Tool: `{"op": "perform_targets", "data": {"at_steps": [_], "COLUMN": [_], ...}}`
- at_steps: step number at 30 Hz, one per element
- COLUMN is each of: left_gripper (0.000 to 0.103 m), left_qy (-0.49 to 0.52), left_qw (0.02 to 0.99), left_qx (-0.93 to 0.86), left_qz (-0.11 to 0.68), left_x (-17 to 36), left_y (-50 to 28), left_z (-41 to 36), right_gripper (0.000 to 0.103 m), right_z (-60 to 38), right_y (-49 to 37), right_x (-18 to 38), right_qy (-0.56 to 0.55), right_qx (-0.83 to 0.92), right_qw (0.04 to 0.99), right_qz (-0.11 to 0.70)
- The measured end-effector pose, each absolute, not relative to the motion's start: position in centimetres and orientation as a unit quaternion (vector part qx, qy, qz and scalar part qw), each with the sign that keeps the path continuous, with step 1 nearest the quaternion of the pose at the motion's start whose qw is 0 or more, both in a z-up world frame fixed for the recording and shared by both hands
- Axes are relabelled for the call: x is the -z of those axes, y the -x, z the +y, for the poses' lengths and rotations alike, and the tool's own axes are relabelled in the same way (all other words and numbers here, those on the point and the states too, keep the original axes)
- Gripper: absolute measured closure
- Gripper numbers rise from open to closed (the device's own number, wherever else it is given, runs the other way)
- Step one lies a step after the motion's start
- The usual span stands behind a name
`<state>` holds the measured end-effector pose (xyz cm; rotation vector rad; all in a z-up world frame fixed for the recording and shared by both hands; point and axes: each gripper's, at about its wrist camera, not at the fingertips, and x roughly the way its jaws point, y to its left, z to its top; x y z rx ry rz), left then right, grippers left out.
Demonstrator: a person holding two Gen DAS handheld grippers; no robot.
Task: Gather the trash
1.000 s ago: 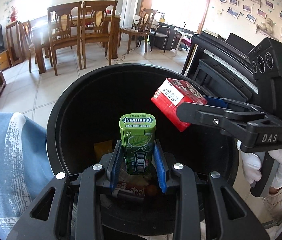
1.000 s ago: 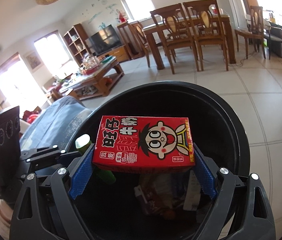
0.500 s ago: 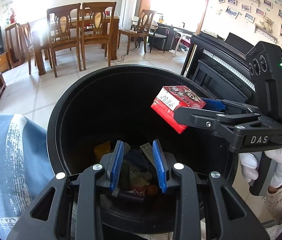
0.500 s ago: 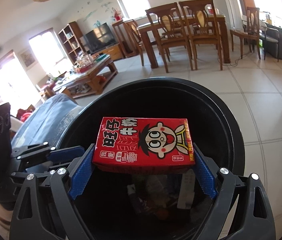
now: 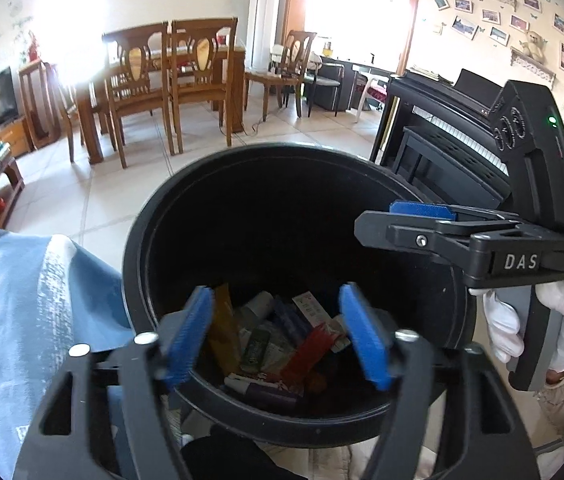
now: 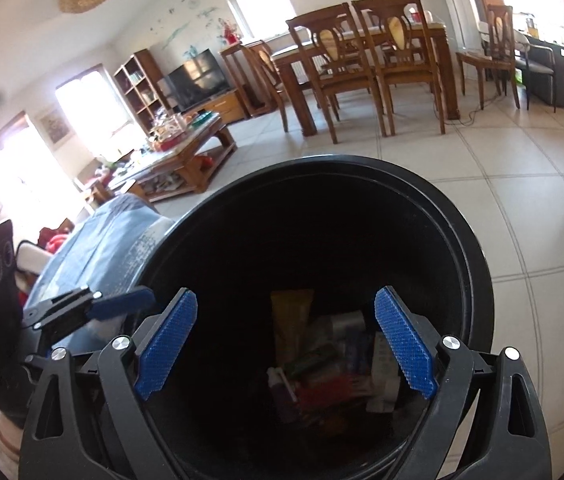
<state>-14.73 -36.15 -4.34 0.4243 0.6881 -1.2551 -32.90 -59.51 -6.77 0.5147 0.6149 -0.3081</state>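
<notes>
While both your grippers hang over the black bin (image 5: 138, 240), nothing sits between either pair of pads. Your left gripper (image 5: 282, 336) is spreading its jaws, empty. Your right gripper (image 6: 286, 344) is opening too, already wide, also empty. Trash (image 5: 278, 344) lies piled at the bin's bottom: yellow packet, red wrapper, paper slips. Blue cloth (image 5: 22, 300) sits just left of the bin.
</notes>
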Motion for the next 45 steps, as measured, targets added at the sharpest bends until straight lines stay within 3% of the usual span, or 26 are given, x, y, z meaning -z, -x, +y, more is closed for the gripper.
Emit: {"op": "perform_targets", "data": {"at_steps": [2, 6, 25, 45], "left_gripper": [0.017, 0.005, 0.005, 0.005], "left_qy": [-0.195, -0.197, -0.159, -0.070], "left_qw": [0.738, 0.750, 0.796, 0.879], "left_qx": [0.569, 0.558, 0.503, 0.384], "left_qz": [0.307, 0.294, 0.297, 0.273], "left_x": [4.1, 3.6, 2.2, -0.3], "left_y": [14.9, 15.0, 11.8, 5.9], "left_z": [-35.9, -35.3, -28.7, -14.0], "right_gripper": [0.008, 0.005, 0.005, 0.005], "right_z": [-59.2, -58.8, -53.9, -39.5], "right_y": [32.7, 32.2, 27.7, 16.0], "right_x": [6.7, 6.5, 3.6, 0.0], "right_qy": [-0.252, -0.259, -0.244, -0.182], "right_qx": [0.149, 0.153, 0.147, 0.023], "right_qw": [0.908, 0.905, 0.915, 0.939], "right_qz": [0.299, 0.303, 0.286, 0.290]}}
